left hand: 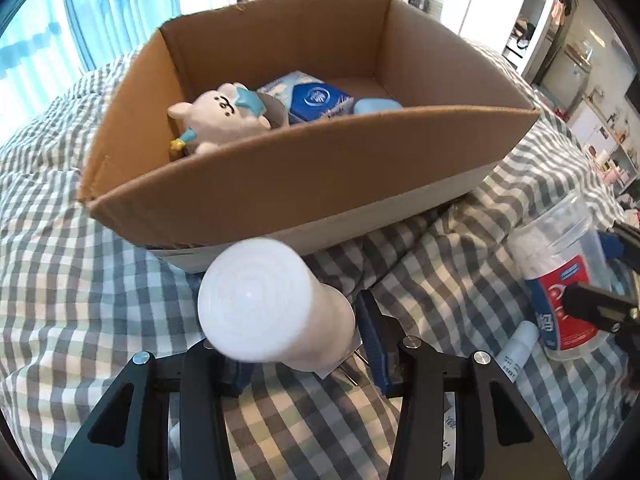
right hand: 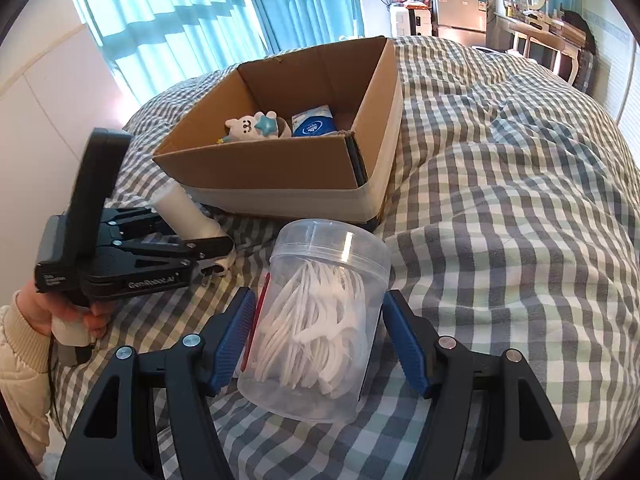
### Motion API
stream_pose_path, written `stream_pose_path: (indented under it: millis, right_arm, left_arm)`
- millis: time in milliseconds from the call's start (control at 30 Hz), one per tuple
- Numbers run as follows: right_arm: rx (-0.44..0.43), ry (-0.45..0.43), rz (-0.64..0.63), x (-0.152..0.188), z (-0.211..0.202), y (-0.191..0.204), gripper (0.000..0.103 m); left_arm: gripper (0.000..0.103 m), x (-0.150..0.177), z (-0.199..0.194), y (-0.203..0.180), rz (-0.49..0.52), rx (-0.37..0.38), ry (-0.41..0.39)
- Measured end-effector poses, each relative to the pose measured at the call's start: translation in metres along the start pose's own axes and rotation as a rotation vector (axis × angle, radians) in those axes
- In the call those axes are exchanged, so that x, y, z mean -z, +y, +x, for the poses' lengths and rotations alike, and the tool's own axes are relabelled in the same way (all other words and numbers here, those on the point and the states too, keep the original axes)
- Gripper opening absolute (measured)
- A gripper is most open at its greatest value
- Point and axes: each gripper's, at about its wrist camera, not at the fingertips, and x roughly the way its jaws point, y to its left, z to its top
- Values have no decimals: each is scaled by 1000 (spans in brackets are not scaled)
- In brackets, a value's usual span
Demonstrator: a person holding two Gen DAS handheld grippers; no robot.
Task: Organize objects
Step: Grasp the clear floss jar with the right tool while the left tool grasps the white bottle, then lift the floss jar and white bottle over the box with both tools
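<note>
An open cardboard box (left hand: 304, 184) stands on the checked bedspread; it also shows in the right wrist view (right hand: 280, 172). Inside lie a white plush bear (left hand: 220, 116), a blue tissue pack (left hand: 316, 98) and a pale blue object (left hand: 376, 106). My left gripper (left hand: 308, 344) is shut on a white bottle (left hand: 264, 300), held just in front of the box's near wall. My right gripper (right hand: 320, 332) is shut on a clear jar of white floss picks (right hand: 320, 320), right of the left gripper (right hand: 216, 256). The jar shows in the left wrist view (left hand: 560, 280).
A small white tube (left hand: 516, 348) lies on the bedspread (right hand: 500, 220) beside the jar. Blue curtains (right hand: 180, 20) hang behind the box. Furniture and shelves stand at the far side of the room (right hand: 480, 12).
</note>
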Motion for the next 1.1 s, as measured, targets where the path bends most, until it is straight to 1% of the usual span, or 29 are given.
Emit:
stream_pose_path:
  millis: [167, 233, 367, 433, 467, 667, 800, 933, 1100]
  right_arm:
    - [29, -9, -14, 0, -2, 7, 66]
    - [43, -19, -26, 0, -5, 10, 65]
    - [62, -42, -49, 0, -17, 17, 65]
    - [68, -61, -60, 1, -27, 23, 65]
    - [71, -74, -65, 1, -33, 26, 65]
    - [85, -149, -108, 2, -69, 45, 65]
    - [84, -188, -128, 3, -90, 55, 65]
    - [93, -227, -153, -1, -110, 64, 65]
    - [92, -282, -179, -19, -132, 74, 65]
  left_arm:
    - [46, 2, -20, 1, -58, -7, -38]
    - [46, 4, -33, -2, -48, 2, -64]
    - [46, 8, -53, -9, -21, -18, -108]
    - [46, 11, -67, -12, -16, -29, -134]
    - [46, 15, -72, -7, -14, -34, -146]
    - [46, 30, -117, -26, 21, -64, -222]
    - [46, 35, -145, -29, 24, -78, -263]
    - [46, 35, -168, -33, 11, -66, -304]
    - [46, 28, -190, -32, -13, -70, -345]
